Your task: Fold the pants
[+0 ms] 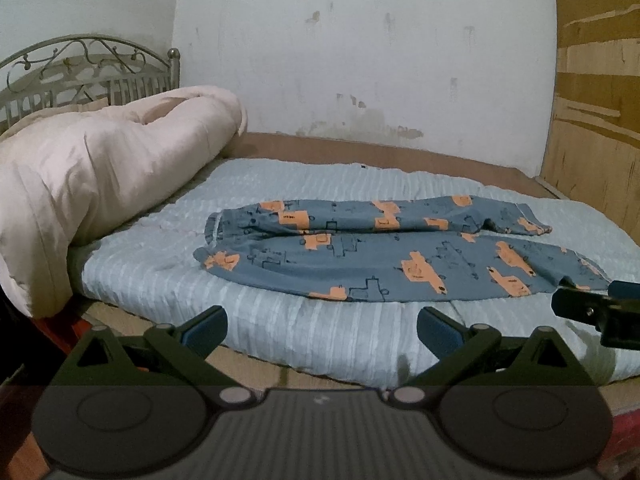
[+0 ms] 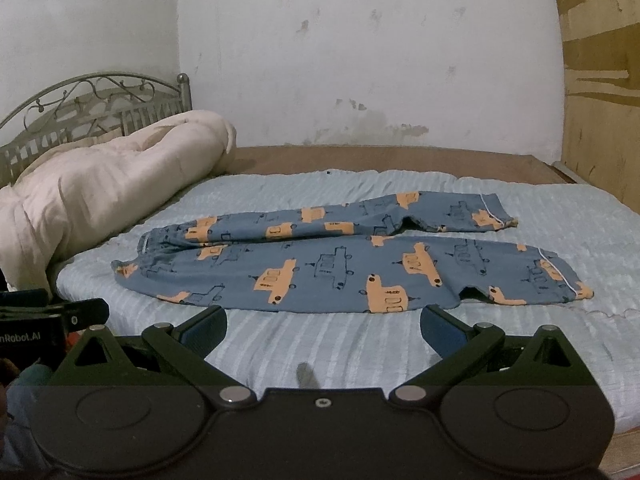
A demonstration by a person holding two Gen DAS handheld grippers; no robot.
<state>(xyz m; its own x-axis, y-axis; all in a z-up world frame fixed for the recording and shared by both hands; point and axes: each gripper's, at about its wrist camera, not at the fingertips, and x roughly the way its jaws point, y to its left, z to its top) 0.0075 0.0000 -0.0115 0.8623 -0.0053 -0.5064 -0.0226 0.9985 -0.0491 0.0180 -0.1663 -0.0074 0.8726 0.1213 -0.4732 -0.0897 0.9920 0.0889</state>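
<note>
Blue pants with orange vehicle prints lie flat on the light blue bed cover, waistband at the left, both legs running to the right, side by side. They also show in the right wrist view. My left gripper is open and empty, held low before the near edge of the pants. My right gripper is open and empty, just short of the near leg. The right gripper's tip shows at the right edge of the left wrist view.
A rolled cream duvet lies at the left by the metal headboard. A white wall is behind the bed and a wooden panel stands at the right. Bare brown mattress shows beyond the cover.
</note>
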